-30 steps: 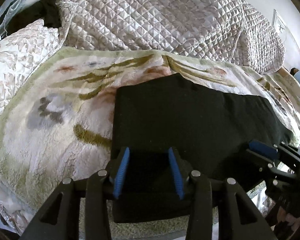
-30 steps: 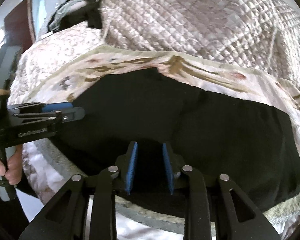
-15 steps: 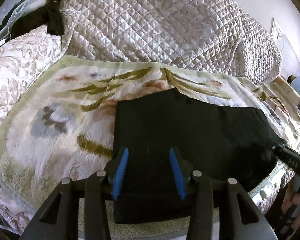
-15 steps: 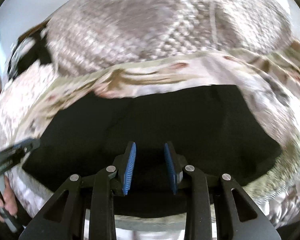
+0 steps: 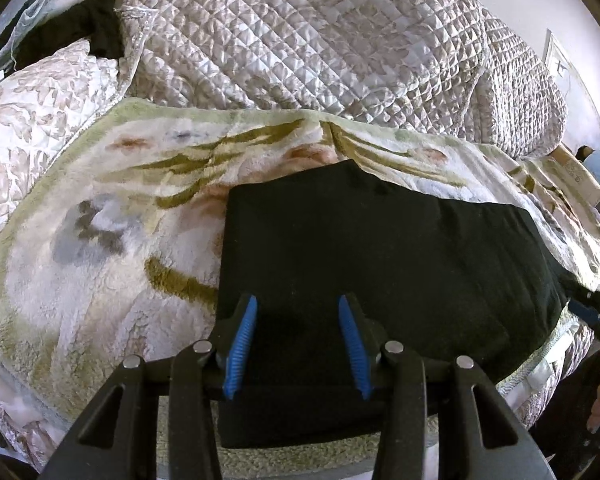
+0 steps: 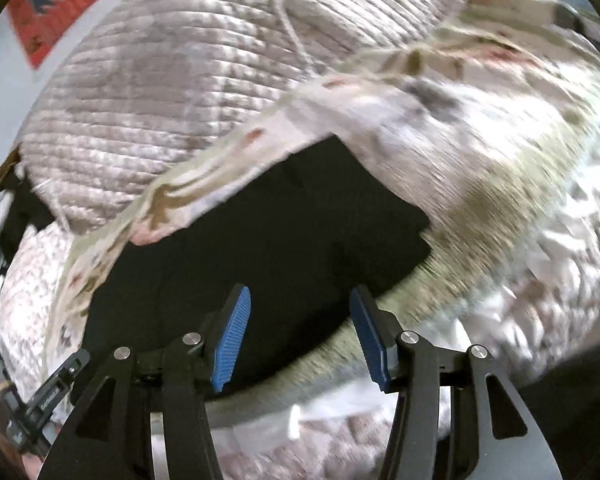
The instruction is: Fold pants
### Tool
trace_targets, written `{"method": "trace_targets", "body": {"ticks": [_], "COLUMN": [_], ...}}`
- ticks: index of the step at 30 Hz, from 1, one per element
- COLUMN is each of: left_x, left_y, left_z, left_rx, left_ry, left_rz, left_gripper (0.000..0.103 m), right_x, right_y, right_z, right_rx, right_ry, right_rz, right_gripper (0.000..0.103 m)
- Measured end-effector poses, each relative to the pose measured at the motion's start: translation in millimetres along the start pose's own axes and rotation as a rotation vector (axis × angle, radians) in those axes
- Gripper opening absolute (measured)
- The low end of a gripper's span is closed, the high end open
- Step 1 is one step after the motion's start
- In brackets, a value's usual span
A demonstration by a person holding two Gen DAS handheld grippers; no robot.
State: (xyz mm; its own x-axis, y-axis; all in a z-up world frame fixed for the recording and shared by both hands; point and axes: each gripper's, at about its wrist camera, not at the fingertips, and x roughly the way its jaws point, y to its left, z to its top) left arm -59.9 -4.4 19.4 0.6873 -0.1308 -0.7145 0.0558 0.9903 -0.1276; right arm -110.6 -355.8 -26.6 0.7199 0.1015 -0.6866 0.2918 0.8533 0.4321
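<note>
The black pants (image 5: pixel 380 264) lie folded flat on a fluffy floral blanket (image 5: pixel 112 240) on the bed. My left gripper (image 5: pixel 296 344) is open and empty, hovering above the pants' near left end. In the blurred right wrist view the pants (image 6: pixel 268 248) fill the centre, and my right gripper (image 6: pixel 300 336) is open and empty above their near edge. The right gripper also shows at the far right of the left wrist view (image 5: pixel 596 312). The left gripper shows at the lower left of the right wrist view (image 6: pixel 44 400).
A quilted grey bedspread (image 5: pixel 320 40) is piled behind the blanket. Dark clothes (image 5: pixel 80 28) lie at the back left. A red and blue wall picture (image 6: pixel 48 12) hangs behind. The bed's front edge (image 5: pixel 532 380) runs just below the pants.
My right gripper has opened wider and swung right, away from the left gripper, with the view tilting. My left gripper has stayed open over the pants and drawn back slightly.
</note>
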Motion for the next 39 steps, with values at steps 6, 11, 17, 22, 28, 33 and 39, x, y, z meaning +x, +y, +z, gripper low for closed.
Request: {"method": "trace_targets", "body": {"ticks": [6, 11, 17, 22, 28, 33, 39], "left_x": [-1, 0, 1, 2, 2, 2, -2], "left_y": [2, 2, 2, 3, 5, 11, 25], "left_z": [-1, -1, -1, 0, 0, 1, 5], "left_rx": [-0.01, -0.009, -0.007, -0.007, -0.008, -0.022, -0.068], "left_ry": [0.0, 0.002, 0.007, 0.008, 0.008, 0.01, 0.011], "left_rz": [0.003, 0.005, 0.014, 0.013, 0.012, 0.028, 0.059], "left_gripper": [0.045, 0.045, 0.045, 0.045, 0.045, 0.046, 0.046], "right_x": [12, 18, 26, 43, 33, 15, 0], "right_y": [-14, -19, -12, -9, 1, 29, 89], "right_z": [3, 16, 26, 35, 42, 52, 48], "right_rx": [0.08, 0.125, 0.106, 0.068, 0.03, -0.043, -0.183], "right_ry": [0.028, -0.023, -0.041, -0.022, -0.057, -0.09, -0.101], "right_rz": [0.003, 0.023, 0.025, 0.0, 0.02, 0.096, 0.226], "right_gripper": [0.059, 0.059, 0.059, 0.043, 0.022, 0.019, 0.019]}}
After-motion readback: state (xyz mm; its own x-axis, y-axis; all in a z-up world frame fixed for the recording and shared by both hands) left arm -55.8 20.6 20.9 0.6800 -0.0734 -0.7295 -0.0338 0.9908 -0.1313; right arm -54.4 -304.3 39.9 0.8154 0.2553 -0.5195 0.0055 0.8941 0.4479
